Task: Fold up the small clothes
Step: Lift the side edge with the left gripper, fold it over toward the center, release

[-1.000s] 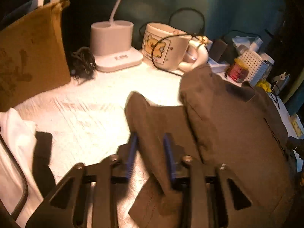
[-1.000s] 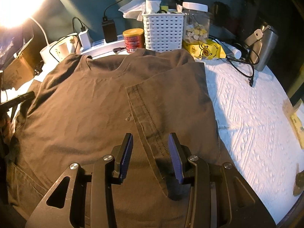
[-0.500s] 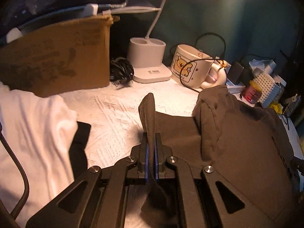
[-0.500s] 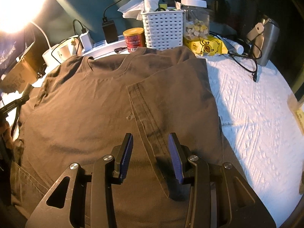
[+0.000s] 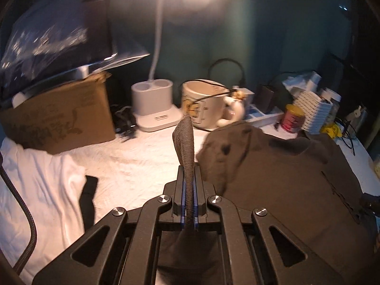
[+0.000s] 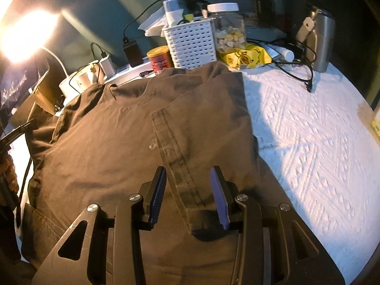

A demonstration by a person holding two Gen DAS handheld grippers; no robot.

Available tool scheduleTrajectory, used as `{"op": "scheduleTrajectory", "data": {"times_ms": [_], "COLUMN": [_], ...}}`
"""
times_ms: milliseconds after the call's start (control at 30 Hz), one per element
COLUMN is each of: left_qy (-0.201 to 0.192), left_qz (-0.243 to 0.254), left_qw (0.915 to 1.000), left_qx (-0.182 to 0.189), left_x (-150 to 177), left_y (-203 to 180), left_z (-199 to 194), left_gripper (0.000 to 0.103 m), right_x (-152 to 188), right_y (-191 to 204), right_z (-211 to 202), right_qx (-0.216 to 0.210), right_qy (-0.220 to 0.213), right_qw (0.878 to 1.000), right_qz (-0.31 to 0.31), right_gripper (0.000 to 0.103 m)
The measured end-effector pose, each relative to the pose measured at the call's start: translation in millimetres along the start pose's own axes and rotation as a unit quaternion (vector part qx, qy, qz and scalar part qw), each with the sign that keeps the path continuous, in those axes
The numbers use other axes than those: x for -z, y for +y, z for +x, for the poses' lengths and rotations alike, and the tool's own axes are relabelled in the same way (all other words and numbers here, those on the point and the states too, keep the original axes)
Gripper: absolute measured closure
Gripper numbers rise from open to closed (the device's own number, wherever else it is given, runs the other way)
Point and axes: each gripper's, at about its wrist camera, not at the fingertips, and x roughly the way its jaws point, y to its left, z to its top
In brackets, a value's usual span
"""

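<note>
Partly hidden, left gripper [image 5: 188, 198] jaws pinch the brown shirt [image 5: 285, 182]; right gripper [image 6: 188, 196] jaws gape

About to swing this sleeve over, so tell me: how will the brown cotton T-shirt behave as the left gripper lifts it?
Probably floppy: the brown cotton T-shirt already sags in folds from the left gripper, shut on its sleeve. It likely drags its body along. The thin pinched edge may slip; the right gripper is open.

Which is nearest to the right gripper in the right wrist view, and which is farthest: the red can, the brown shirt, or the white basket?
1. Brown shirt: directly under the right gripper.
2. Red can: beyond the shirt's collar, left of centre.
3. White basket: just right of the can, slightly farther back.
</note>
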Motion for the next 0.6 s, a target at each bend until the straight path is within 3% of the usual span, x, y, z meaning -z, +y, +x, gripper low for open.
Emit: {"op": "scheduleTrajectory", "data": {"times_ms": [200,600], "left_qy": [0.015,0.095], "left_qz": [0.033,0.064], "left_qw": [0.9993,0.991], "left_qx": [0.014,0.069], "left_x": [1,16], "left_y": [-37,-106], "left_z": [6,40], "left_gripper": [0.099,0.097], "right_x": [4,11], "right_y": [-16,-36], "right_z": [-9,-19], "right_qx": [-0.002,0.002], "right_qy": [-0.01,-0.018], "right_qw": [1.0,0.999], "right_qz": [0.014,0.028], "right_gripper": [0.062,0.062]}}
